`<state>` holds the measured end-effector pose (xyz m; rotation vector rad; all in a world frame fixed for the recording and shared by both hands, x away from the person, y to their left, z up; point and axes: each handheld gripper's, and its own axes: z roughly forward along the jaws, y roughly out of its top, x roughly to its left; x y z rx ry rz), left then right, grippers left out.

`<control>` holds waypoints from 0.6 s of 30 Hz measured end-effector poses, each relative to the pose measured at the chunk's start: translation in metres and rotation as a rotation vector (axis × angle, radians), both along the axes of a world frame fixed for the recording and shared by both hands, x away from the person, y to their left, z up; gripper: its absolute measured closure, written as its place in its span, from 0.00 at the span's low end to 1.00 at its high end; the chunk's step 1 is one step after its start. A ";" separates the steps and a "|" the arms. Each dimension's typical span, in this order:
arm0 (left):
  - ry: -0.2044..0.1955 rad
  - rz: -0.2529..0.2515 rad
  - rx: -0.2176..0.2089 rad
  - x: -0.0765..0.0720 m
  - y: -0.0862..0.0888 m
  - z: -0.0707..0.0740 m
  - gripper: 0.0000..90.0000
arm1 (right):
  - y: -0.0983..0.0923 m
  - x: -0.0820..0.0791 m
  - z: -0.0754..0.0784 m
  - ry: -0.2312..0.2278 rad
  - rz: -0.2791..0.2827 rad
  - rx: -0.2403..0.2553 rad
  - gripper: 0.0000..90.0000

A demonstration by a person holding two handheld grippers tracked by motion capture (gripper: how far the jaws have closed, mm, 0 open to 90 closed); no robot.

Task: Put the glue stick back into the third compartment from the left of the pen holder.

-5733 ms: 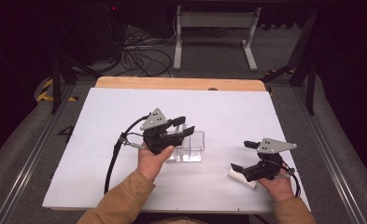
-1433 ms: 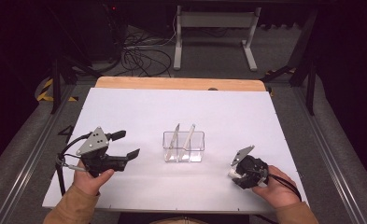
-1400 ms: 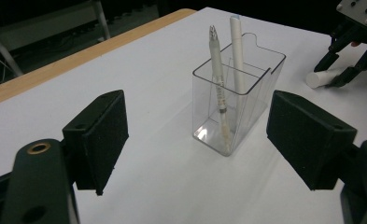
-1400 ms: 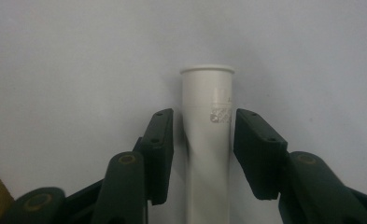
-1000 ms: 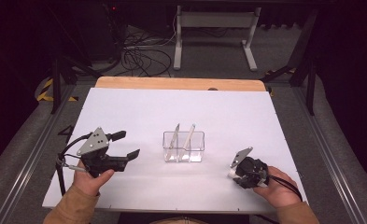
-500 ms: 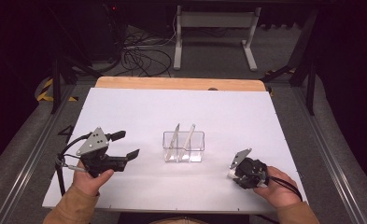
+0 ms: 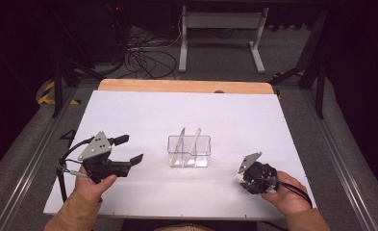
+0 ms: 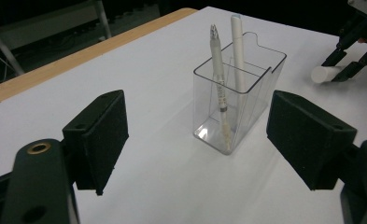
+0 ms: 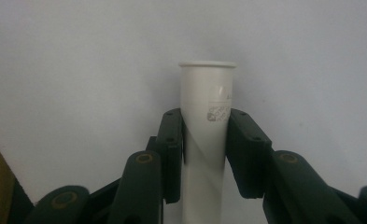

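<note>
Near the table's right front edge, with right gripper (image 9: 204, 154) pinching the white tube (image 9: 205, 116) and left gripper (image 8: 195, 140) spread empty, lift level, then lower upright into the clear holder (image 7: 189, 151) (beside both pens).

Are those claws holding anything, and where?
The right gripper clamps a white tube around its body, below the rimmed end. The left gripper is open, holding nothing.

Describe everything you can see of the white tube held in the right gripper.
The white tube is a plain, matte cylinder, plastic by the look, with a slightly flared rim at its far end and a small faint printed label below it. The right gripper holds it, jaws closed on its sides. From the left gripper view its round end pokes out low over the white table.
</note>
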<state>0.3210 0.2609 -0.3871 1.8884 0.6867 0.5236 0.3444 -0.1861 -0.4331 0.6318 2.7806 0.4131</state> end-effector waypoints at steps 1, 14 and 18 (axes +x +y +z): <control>-0.001 0.000 -0.001 0.000 0.000 0.000 0.24 | 0.000 0.000 0.001 0.003 0.001 0.004 0.75; -0.002 0.004 -0.004 -0.001 0.001 0.000 0.24 | -0.004 -0.006 0.020 -0.074 0.010 0.109 0.76; -0.003 0.005 -0.003 -0.001 0.001 0.000 0.24 | -0.005 -0.009 0.027 -0.114 0.007 0.162 0.76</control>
